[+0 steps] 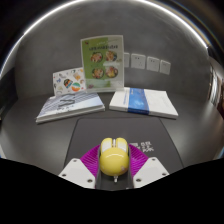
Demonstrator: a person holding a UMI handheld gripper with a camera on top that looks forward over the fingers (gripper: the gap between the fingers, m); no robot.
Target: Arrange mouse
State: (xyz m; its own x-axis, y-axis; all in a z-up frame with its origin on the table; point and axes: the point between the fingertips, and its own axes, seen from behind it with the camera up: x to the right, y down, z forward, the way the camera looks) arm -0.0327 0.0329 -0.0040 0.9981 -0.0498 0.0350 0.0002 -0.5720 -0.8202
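Gripper (113, 170) clenching yellow mouse (113, 155), both pads (93, 160) pressing its sides, just above dark desk (100, 132). Pickup looking done; placing still pending. Beyond: closed books (70, 107), white box (144, 102), upright leaflet (103, 62).

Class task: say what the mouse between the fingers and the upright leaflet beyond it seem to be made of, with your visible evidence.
Mouse: likely smooth yellow plastic, with a soft sheen on its rounded shell; the tool presses it on both sides.
Upright leaflet: probably printed paper or card, thin, flat, with colour pictures.
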